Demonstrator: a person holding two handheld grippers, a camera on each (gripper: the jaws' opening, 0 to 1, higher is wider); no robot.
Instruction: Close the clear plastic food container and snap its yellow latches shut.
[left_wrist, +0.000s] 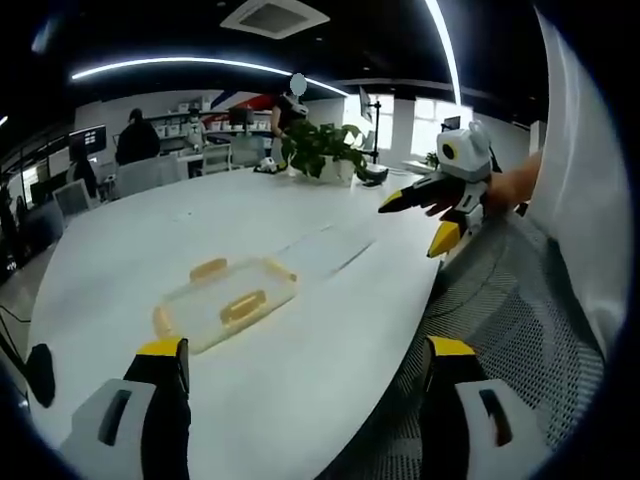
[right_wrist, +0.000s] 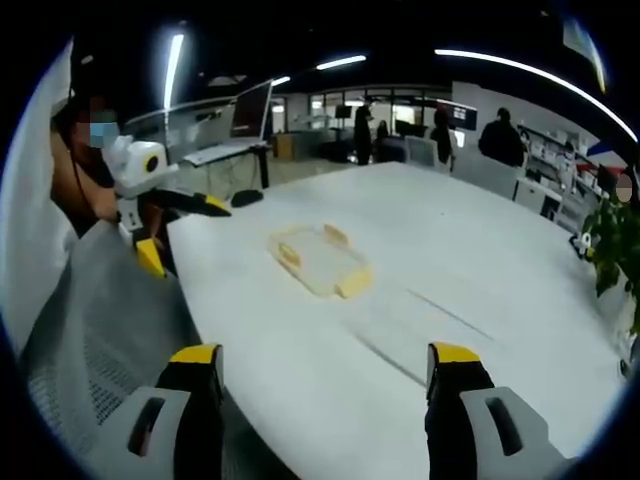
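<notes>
On the wide white surface (left_wrist: 300, 330), a clear rectangular plastic food container (left_wrist: 225, 303) with yellow latches (left_wrist: 243, 306) lies flat, lid down, well short of a leafy green potted plant (left_wrist: 322, 150). Both yellow-tipped hand-held grippers, left (left_wrist: 305, 365) and right (right_wrist: 325, 370), hang apart from the container, jaws spread and pinching nothing, beside a grey mesh chair (right_wrist: 95, 320).

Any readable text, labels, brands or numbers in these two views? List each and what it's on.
None readable.
Clear container with yellow latches: no label or print can be made out.
Both grippers, left and right: no markings visible on the jaws.
Monitors and shelves at the back of the room: too small and blurred to read.
White table: no text on it.
</notes>
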